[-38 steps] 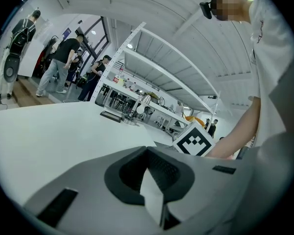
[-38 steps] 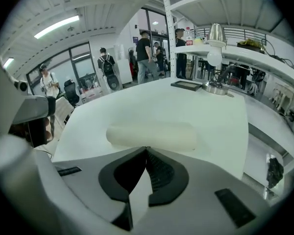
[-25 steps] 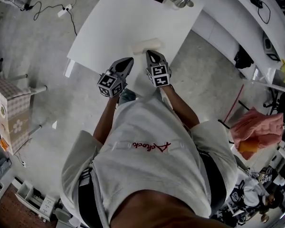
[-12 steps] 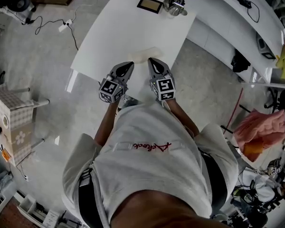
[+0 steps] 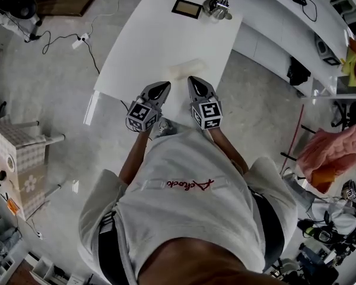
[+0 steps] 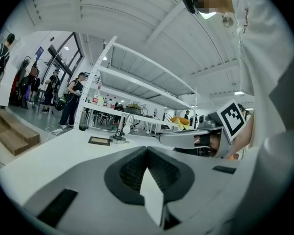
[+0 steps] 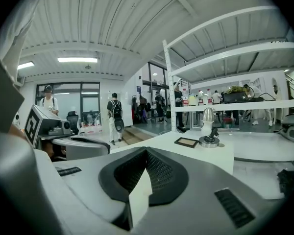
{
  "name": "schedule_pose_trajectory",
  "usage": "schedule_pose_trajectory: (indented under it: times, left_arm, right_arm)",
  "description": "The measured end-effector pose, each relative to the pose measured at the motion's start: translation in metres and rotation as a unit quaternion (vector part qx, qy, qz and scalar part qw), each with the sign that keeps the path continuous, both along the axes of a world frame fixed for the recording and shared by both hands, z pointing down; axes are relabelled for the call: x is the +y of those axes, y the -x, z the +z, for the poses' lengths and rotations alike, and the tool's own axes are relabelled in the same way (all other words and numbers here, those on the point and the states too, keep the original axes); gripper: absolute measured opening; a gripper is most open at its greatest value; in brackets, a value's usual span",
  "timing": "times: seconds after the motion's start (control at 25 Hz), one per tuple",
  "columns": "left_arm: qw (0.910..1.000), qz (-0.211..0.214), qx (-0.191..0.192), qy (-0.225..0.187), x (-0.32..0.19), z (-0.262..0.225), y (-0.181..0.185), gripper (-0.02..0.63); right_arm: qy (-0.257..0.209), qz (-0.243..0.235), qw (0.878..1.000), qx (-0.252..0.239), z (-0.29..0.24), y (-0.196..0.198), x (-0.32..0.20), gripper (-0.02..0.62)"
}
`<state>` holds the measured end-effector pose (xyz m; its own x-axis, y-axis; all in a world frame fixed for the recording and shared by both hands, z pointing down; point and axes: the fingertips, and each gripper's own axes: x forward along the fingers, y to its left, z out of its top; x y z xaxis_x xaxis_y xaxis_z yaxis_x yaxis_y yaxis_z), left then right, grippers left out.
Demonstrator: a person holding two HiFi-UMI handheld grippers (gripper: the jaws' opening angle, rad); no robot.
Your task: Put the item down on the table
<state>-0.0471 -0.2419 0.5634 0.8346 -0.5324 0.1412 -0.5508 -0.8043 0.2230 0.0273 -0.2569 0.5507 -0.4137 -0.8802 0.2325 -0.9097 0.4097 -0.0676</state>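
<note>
Since the earlier frames, both grippers had been drawn slightly back toward the body, and the whole view had shifted as the head moved. The item (image 5: 186, 69) appeared to have stayed where it lay on the table (image 5: 154, 34).

The left gripper (image 5: 162, 88) and the right gripper (image 5: 196, 82) were held side by side over the near end of the table, both pointed along it and away from the person. In each gripper view the jaws were seen clenched together with nothing caught between them.

The item, a pale oblong thing of a kind that could not be made out, was found flat on the tabletop just beyond the two sets of tips, nearer the right one. From this it was judged that the item had already been set down and let go, and that the grippers were being held clear so that it would not be disturbed.

Its long axis ran across the table, crosswise to the grippers and tilted a little. Its ends were turned toward the table's long sides, and no front or back could be told.
</note>
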Motion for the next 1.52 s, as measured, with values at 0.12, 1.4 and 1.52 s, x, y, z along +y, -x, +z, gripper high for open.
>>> schedule_pose_trajectory:
  times: [0.12,1.4,1.52]
  left_arm:
    - [0.9998,0.017,-0.006,-0.002,0.010,0.003,0.006,0.014]
    - [0.9994,-0.007,-0.015,-0.030,0.180,-0.012,-0.050,0.014]
    - [0.9994,-0.009,-0.017,-0.029,0.202,-0.009,-0.050,0.014]
  right_arm:
    - [-0.002,0.007,1.000,-0.001,0.003,0.009,0.011,0.009]
    - [-0.025,-0.022,0.999,-0.004,-0.004,-0.035,0.181,0.009]
    - [-0.023,-0.021,1.000,-0.003,0.001,-0.035,0.201,0.009]
